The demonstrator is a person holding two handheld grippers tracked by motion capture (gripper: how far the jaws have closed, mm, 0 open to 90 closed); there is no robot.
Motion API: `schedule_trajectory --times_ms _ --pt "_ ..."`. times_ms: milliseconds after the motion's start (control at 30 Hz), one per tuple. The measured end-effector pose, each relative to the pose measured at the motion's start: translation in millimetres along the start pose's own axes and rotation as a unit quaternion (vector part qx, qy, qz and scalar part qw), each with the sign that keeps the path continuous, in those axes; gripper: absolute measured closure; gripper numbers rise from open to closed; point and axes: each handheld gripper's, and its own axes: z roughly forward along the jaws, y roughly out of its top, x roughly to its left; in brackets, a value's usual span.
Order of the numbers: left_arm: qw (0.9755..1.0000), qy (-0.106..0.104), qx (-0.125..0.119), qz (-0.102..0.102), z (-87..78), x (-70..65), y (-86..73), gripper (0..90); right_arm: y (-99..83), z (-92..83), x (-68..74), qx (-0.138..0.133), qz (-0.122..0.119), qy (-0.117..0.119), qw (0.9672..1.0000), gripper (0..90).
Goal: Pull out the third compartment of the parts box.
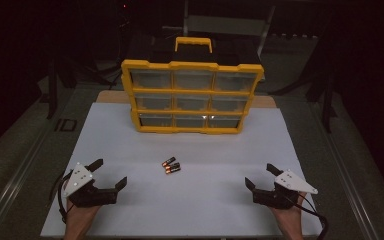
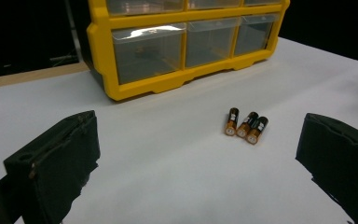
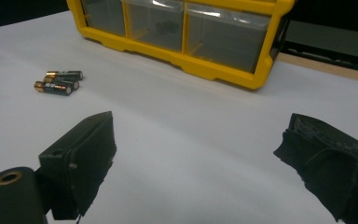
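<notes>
Three batteries (image 1: 171, 165) lie touching mid-bench, so neighbours could be rolled away when one is pinched. Both the left tool (image 1: 111, 173) and the right tool (image 1: 259, 175) are held apart, empty, near the bench's (image 1: 130, 145) front corners.

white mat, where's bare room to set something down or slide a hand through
Free: the wide strip of white mat between the yellow organizer and the batteries, plus the front middle between the left tool and right tool. Crowded only around the batteries.

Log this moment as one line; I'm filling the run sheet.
left gripper: open, empty | right gripper: open, empty | batteries: three, lying together on white board | drawer organizer: upright, drawers shut
</notes>
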Motion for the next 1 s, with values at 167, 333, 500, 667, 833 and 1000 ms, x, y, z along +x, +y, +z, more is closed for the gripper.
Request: schedule_trajectory --times_ms 167,333,500,667,833,1000 --pt "1.0000 -0.001 0.005 0.000 0.3 -0.5 -1.0 0.0 11.2 3.3 3.0 -0.006 -0.001 0.005 1.0000 8.5" --pt "1.0000 -0.001 0.005 -0.001 0.4 -0.6 -1.2 0.0 22.5 9.2 6.8 -0.014 -0.012 0.002 0.9998 8.5" --pt "1.0000 0.001 0.006 0.001 0.6 -1.3 -1.4 0.1 37.6 14.8 8.6 -0.023 -0.022 0.004 0.9995 8.5" --pt "1.0000 -0.001 0.007 0.002 1.5 -2.5 -1.6 0.0 54.3 25.5 12.5 -0.024 -0.035 0.005 0.9991 8.5" --pt "1.0000 0.000 0.006 -0.001 1.4 -2.2 -1.8 0.1 64.4 34.5 15.0 -0.026 -0.043 0.008 0.9987 8.5" --pt "1.0000 0.000 0.008 0.001 2.4 -2.8 -2.0 0.0 75.5 45.8 16.3 -0.029 -0.046 0.009 0.9984 8.5"
